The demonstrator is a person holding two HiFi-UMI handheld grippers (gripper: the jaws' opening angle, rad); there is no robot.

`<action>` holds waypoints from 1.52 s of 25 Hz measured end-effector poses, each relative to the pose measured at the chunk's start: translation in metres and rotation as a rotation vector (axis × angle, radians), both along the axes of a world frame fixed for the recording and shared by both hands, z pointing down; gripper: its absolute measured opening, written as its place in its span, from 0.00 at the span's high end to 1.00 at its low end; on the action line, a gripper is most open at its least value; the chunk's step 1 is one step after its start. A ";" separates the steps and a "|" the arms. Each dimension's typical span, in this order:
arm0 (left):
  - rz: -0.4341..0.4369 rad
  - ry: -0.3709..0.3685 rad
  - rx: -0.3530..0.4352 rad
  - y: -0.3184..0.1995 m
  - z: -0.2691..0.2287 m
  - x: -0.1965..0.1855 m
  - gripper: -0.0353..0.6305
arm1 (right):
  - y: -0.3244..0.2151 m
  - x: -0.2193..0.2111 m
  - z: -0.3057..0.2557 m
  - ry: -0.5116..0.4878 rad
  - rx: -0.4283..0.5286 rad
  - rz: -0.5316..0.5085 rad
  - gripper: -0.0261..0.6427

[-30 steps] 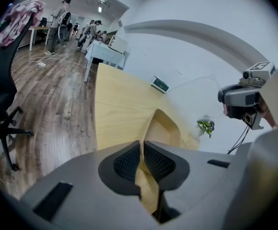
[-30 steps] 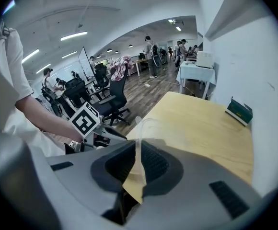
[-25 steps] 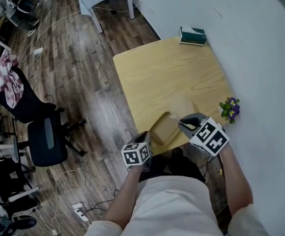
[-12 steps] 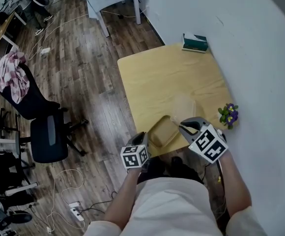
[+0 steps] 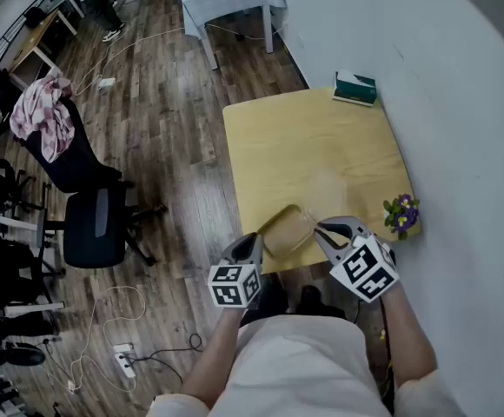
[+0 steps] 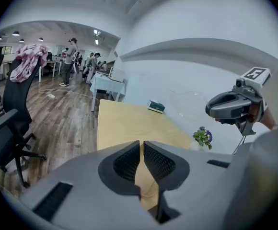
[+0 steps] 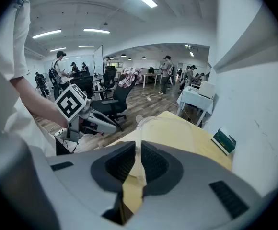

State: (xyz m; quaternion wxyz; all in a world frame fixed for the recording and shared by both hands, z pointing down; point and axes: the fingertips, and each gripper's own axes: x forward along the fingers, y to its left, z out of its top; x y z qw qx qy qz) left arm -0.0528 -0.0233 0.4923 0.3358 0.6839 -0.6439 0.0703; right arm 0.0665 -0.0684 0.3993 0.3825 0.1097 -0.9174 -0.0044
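Head view shows a clear plastic container (image 5: 287, 230) held just above the near edge of the light wooden surface (image 5: 313, 137), between the two grippers. The left gripper (image 5: 254, 240) meets its near left corner and the right gripper (image 5: 321, 228) its right side. Both tips lie right at the container, neither nearer than the other. Its long axis slants from the left gripper up and away toward the right. A fainter clear flap, seemingly the lid, spreads beyond it toward the wall.

Right gripper view has the fingers clamped together on a thin, clear sheet edge. From there the plastic curves up and away over the surface, so the rest of the container lies ahead of that gripper. Left gripper view has its fingers drawn to a narrow slit. A faint curved plastic edge shows just below them, so they appear pinched on the rim, though the clear plastic is hard to read there.

Farther off, a small purple-flowered plant (image 5: 401, 215) stands at the wall side and a green box (image 5: 356, 88) at the far corner. Office chairs (image 5: 96, 224) stand on the wooden floor to the left.
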 end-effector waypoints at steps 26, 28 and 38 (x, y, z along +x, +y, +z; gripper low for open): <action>-0.122 -0.112 0.214 0.089 -0.130 0.097 0.91 | 0.079 0.051 -0.045 -0.250 0.039 -0.099 0.89; -0.128 -0.121 0.214 0.094 -0.131 0.102 0.91 | 0.083 0.054 -0.046 -0.262 0.031 -0.103 0.89; -0.157 -0.136 0.247 0.104 -0.145 0.109 0.91 | 0.100 0.065 -0.056 -0.289 0.016 -0.102 0.89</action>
